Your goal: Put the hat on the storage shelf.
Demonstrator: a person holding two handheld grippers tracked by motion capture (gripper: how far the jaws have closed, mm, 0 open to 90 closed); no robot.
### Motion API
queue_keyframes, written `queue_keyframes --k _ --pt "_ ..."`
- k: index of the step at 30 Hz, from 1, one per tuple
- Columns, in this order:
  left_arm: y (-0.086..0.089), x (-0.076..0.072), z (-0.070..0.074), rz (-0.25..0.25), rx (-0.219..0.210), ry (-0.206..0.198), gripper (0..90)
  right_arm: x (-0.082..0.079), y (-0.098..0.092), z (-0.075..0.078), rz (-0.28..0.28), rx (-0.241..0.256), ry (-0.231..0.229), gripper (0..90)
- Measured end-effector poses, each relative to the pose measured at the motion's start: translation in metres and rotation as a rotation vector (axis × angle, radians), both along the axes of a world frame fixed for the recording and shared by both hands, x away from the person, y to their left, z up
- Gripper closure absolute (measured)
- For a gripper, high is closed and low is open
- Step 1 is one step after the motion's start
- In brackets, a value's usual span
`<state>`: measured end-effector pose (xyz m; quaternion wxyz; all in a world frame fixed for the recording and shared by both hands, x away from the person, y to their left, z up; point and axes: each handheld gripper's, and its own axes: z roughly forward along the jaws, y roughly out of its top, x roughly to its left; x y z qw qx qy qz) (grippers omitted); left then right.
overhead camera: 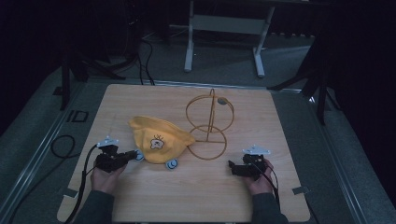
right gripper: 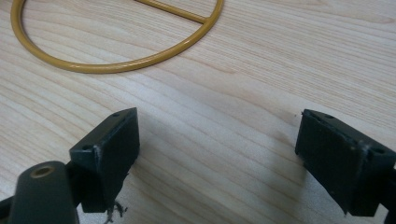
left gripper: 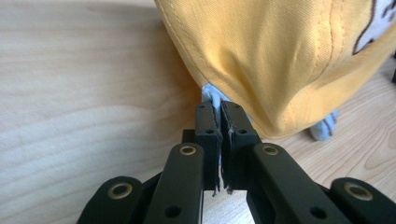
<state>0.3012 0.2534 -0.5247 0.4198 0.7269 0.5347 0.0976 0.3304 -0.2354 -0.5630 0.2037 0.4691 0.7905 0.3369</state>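
A yellow cap (overhead camera: 156,140) with a small duck emblem lies left of centre on the wooden table (overhead camera: 187,196). Two light-blue trim pieces poke out from under it, one at its near left (left gripper: 211,95) and one further right (overhead camera: 172,164). My left gripper (overhead camera: 133,155) is shut on the near-left blue piece at the cap's edge (left gripper: 220,114). A gold wire stand (overhead camera: 211,116) rises from a ring base (overhead camera: 208,142) just right of the cap. My right gripper (overhead camera: 232,165) rests open above bare wood (right gripper: 217,140), a little short of the ring base (right gripper: 116,67).
A person's hands and sleeves come in at the table's near edge. A black cable (overhead camera: 63,147) loops on the grey floor to the left. A white table frame (overhead camera: 224,28) and dark stands are beyond the far edge.
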Motion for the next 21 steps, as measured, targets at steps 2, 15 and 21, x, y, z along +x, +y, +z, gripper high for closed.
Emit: queue_keyframes --k 2,15,21 --pt "0.002 0.0 0.004 0.001 -0.001 -0.01 86.7 0.0 0.0 0.0 0.0 0.0 0.0 13.5" --pt "0.003 0.007 0.026 -0.011 0.001 -0.051 86.7 0.0 0.0 0.0 -0.001 0.0 0.001 13.5" --pt "0.002 0.015 0.042 -0.02 0.022 -0.087 86.8 0.0 0.0 0.0 -0.002 0.001 0.002 13.5"
